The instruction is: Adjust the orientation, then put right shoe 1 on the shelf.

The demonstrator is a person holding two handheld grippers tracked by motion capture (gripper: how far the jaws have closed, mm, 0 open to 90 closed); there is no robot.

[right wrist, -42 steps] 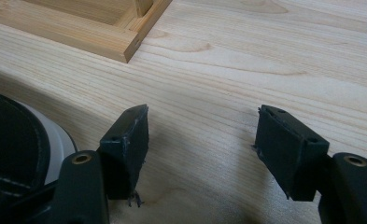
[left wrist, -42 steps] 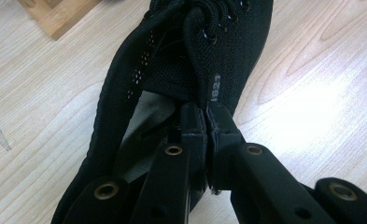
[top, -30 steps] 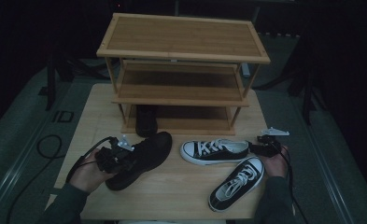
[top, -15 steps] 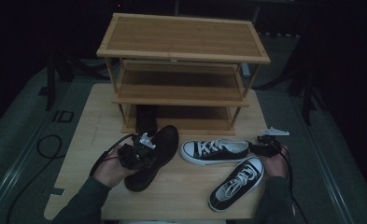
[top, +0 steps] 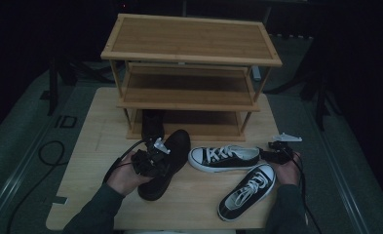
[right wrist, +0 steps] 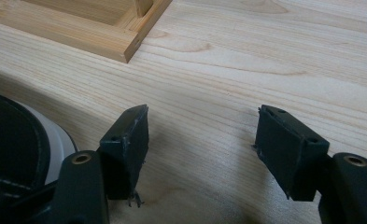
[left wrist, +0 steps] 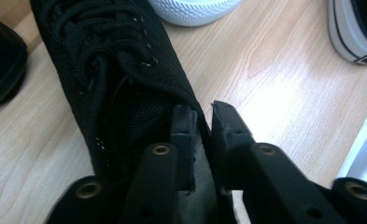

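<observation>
Left of centre in the high view, the black shoe [top: 165, 163] lies on the table [top: 82, 165], toe toward the bamboo shoe rack [top: 191, 73]. The left tongs [left wrist: 203, 116], just opening, straddle its heel collar slackly; the right tongs [right wrist: 202, 135] stand spread over bare table.

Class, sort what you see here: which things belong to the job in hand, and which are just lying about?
In the job:
- black lace-up shoe, its collar between the left gripper jaws, which have just been opening
- other black shoe on the bottom shelf
- wooden shoe rack

Lying about:
- two black-and-white sneakers
- right gripper, open over bare table
</observation>
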